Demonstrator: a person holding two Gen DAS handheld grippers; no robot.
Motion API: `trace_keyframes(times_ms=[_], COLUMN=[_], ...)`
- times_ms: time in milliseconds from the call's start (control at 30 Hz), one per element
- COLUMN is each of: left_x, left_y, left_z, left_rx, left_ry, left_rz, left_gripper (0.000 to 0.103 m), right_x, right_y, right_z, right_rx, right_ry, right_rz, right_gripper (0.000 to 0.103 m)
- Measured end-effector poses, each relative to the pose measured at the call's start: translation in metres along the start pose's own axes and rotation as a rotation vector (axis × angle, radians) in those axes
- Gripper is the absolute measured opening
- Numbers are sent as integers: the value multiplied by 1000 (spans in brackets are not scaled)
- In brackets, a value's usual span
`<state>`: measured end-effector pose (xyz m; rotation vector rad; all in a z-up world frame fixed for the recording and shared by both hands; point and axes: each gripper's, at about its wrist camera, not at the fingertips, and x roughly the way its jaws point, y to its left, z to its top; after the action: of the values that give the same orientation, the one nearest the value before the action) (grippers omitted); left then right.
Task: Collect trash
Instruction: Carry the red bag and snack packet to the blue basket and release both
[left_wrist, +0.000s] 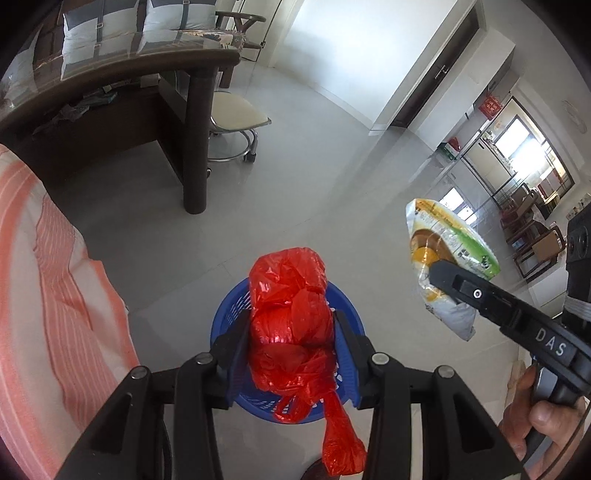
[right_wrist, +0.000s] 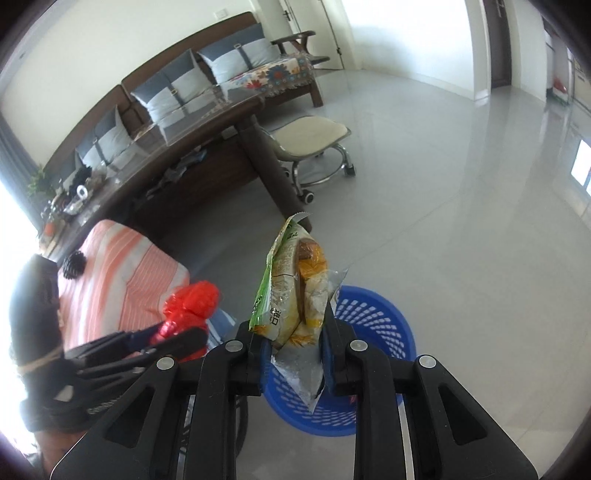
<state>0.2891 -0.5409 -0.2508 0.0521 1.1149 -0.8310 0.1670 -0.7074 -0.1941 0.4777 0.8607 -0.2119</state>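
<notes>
In the left wrist view, the left gripper (left_wrist: 291, 332) is clamping a knotted red plastic bag (left_wrist: 291, 314) directly above the blue plastic basket (left_wrist: 225, 325) on the floor. At 3 o'clock, the right gripper (left_wrist: 441, 275) is pinching a snack wrapper (left_wrist: 450, 236).

In the right wrist view, the right gripper (right_wrist: 295, 339) is squeezing the wrapper (right_wrist: 291, 288), jaws nearly closed, the basket (right_wrist: 376, 321) lying just behind; the left gripper (right_wrist: 177, 332) is holding the bag (right_wrist: 192, 299) at 9 o'clock.
</notes>
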Motion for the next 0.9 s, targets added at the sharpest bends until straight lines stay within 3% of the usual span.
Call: trace_keyframes(times_ms=[233,267,333,400,467,633,767,900], left_x=[36,42,56,65,63,12,-55,-118], left_y=[-3,-4,-5,-8,-14,-20,-10,30], left_z=[-3,-4,-3,-3,-4,-7,-26,-72], left_rx=[23,31,35,42,60,90,112,66], left_ry=[43,51,70,77,74,-44,-150,-184], left_rz=[-23,-37,-53,-33,1,18,25,112], left_gripper=[46,49,67,67,67,67,67,67], right_x=[3,5,6,4,-1,-17,-26,-29], right_y=[-24,-26,-31,-35,-35,-28,-9,34], right_z=[0,-1,-1,-1,1,4,4,1], right_rx=[31,40,58,72,71,56,46,-50], right_ry=[8,6,1,-17,-38,-122,-175,-200], right_rz=[-27,-25,-23,-9,-7,-25,-60,-76], right_gripper=[25,29,39,49,52,68,94,96])
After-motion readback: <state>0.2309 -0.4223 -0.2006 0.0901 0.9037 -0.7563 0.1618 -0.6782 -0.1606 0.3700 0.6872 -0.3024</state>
